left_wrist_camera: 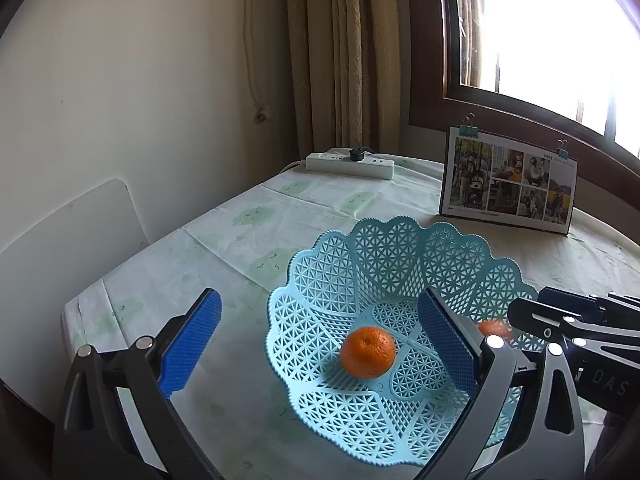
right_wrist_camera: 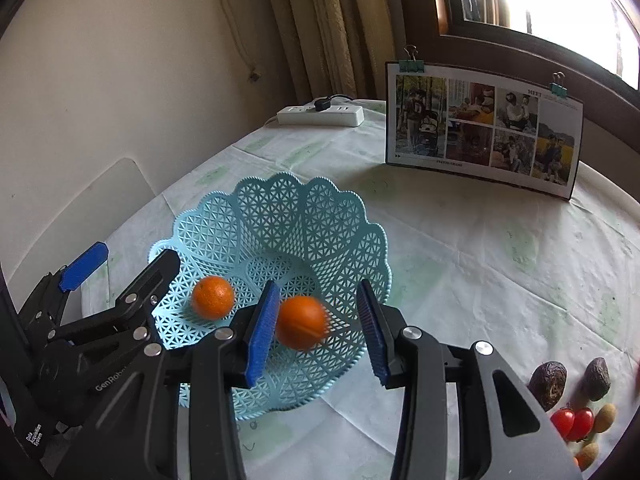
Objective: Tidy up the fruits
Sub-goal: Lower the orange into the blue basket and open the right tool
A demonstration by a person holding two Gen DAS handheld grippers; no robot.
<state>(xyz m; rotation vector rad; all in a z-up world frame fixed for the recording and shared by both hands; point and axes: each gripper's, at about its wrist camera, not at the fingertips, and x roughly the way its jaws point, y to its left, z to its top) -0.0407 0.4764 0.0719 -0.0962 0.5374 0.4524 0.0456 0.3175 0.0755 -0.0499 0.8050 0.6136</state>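
Note:
A light-blue lattice basket [left_wrist_camera: 384, 256] [right_wrist_camera: 280, 208] stands on the tablecloth. One orange [left_wrist_camera: 367, 352] [right_wrist_camera: 213, 297] rests on its floor. A second orange [right_wrist_camera: 302, 322], blurred by motion, sits over the basket between the pads of my right gripper [right_wrist_camera: 318, 294], which is open with a clear gap on the orange's right side. In the left wrist view that orange [left_wrist_camera: 494, 328] peeks from behind a finger. My left gripper [left_wrist_camera: 320, 300] is open and straddles the basket's left rim, one pad [left_wrist_camera: 444, 340] inside the basket.
Several small fruits lie at the near right: two dark wrinkled ones [right_wrist_camera: 548, 384], cherry tomatoes [right_wrist_camera: 572, 422] and small brownish ones [right_wrist_camera: 604, 418]. A clipped photo board [right_wrist_camera: 484, 128] and a power strip [right_wrist_camera: 320, 115] stand at the back. A white chair back [left_wrist_camera: 68, 236] is left of the table.

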